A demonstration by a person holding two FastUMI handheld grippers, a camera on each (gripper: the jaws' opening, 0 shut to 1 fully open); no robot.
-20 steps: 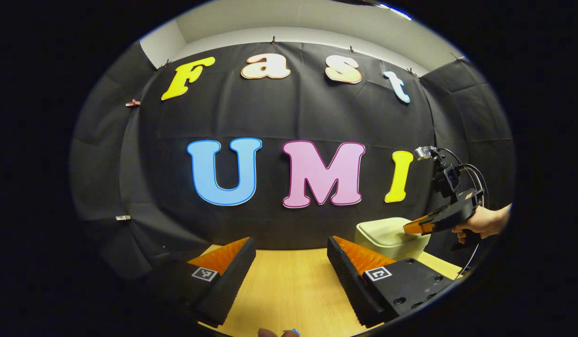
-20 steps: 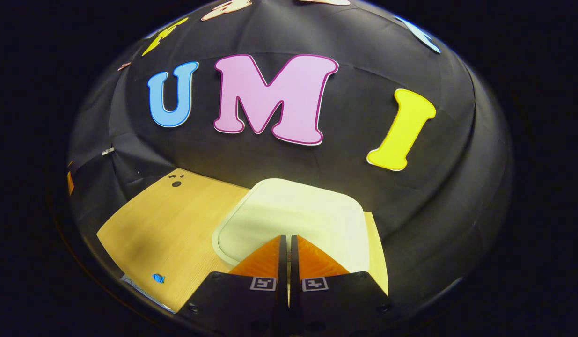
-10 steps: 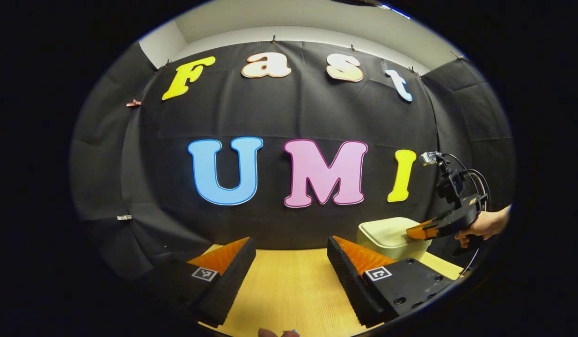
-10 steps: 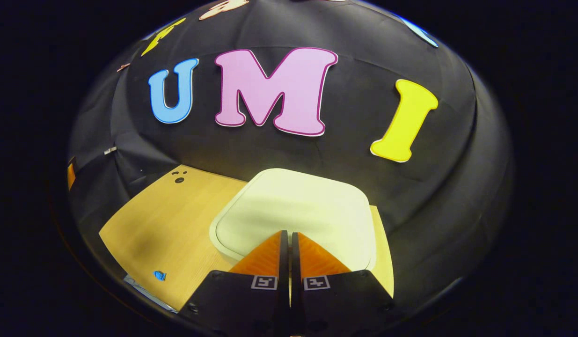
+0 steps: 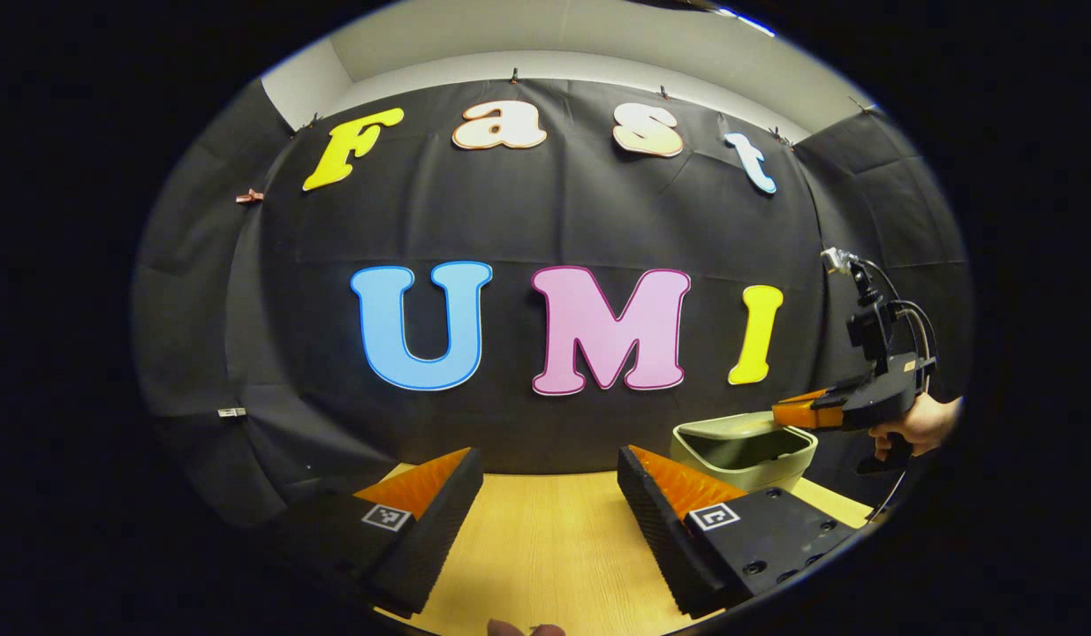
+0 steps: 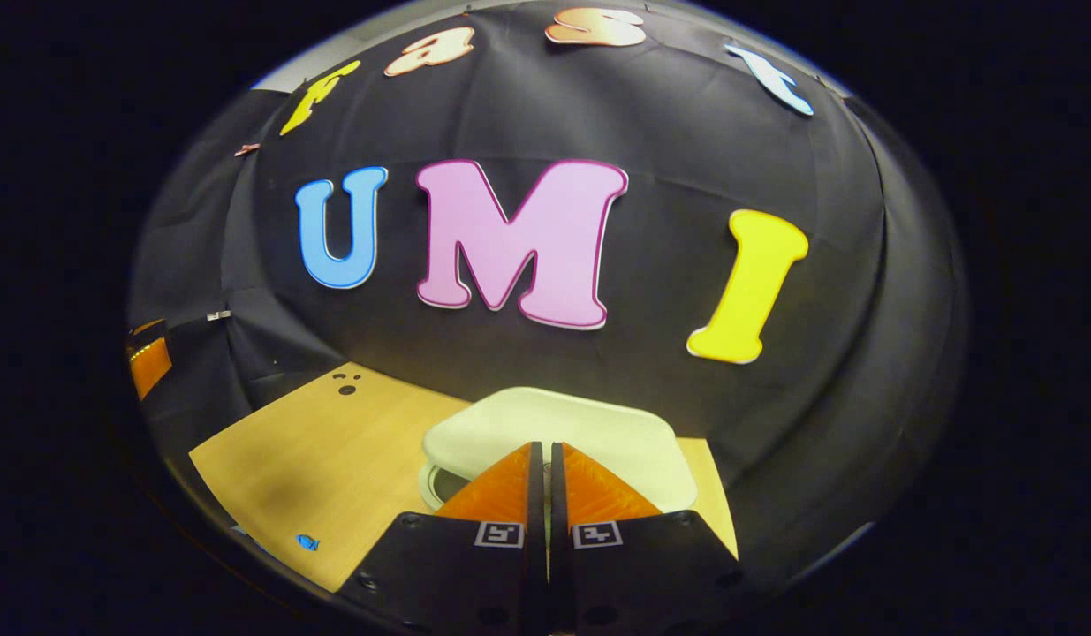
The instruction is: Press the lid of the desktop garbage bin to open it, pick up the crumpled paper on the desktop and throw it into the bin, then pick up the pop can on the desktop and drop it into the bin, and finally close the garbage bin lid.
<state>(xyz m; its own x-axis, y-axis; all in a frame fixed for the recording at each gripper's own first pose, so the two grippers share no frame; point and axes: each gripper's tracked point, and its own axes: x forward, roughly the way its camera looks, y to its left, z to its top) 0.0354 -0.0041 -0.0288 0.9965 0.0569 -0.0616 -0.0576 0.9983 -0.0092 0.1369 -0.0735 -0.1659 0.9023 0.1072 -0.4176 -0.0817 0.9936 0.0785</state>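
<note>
The pale green desktop bin [image 5: 744, 450] stands at the table's far right, and its dark inside shows under a raised lid. In the right gripper view the lid [image 6: 580, 428] is tilted up, with a gap over the bin's rim [image 6: 439, 484] at its near left corner. My right gripper [image 6: 542, 449] is shut with nothing in it and hovers just above the lid's near edge. The left gripper view shows the right gripper [image 5: 788, 412] level over the bin, held by a hand [image 5: 916, 422]. My left gripper [image 5: 547, 455] is open and empty above the table.
The wooden table [image 5: 536, 548] runs back to the black cloth wall. A small blue mark [image 6: 307, 541] lies on its near left part, and a few dark dots [image 6: 344, 384] sit at its far left corner. The bin stands close to the table's right edge.
The right gripper pressed down on the shut lid, then lifted and drew back a little. The lid has sprung up and the bin stands open. The left gripper has stayed put.
</note>
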